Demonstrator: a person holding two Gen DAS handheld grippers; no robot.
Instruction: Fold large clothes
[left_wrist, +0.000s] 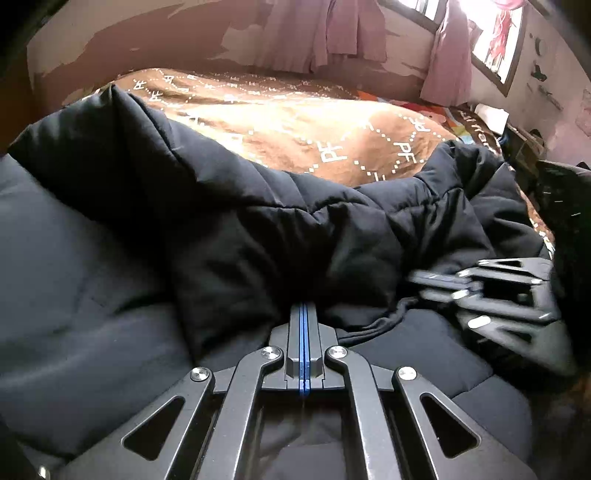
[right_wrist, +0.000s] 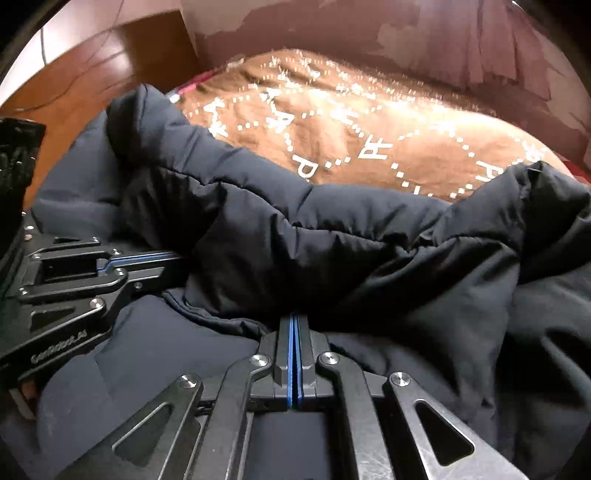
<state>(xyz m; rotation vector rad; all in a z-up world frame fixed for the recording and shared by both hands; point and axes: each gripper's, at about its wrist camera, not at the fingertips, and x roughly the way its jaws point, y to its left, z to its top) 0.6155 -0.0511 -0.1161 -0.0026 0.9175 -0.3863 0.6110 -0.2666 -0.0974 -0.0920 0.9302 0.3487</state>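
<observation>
Inspecting both tools: my left gripper (left_wrist: 303, 308) and right gripper (right_wrist: 293, 319) are clenched flat, tips against a folded-over panel of the black puffer jacket (left_wrist: 258, 229) lying on the brown blanket (left_wrist: 295, 122). Whether fabric is pinched, I cannot tell. Risk: slick padding springs open, undoing the fold.

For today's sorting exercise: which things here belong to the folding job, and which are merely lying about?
Part of the job:
black padded jacket
left gripper, shut
right gripper, shut

Lying about:
brown patterned blanket
purple curtains
white paper
wooden floor
</observation>
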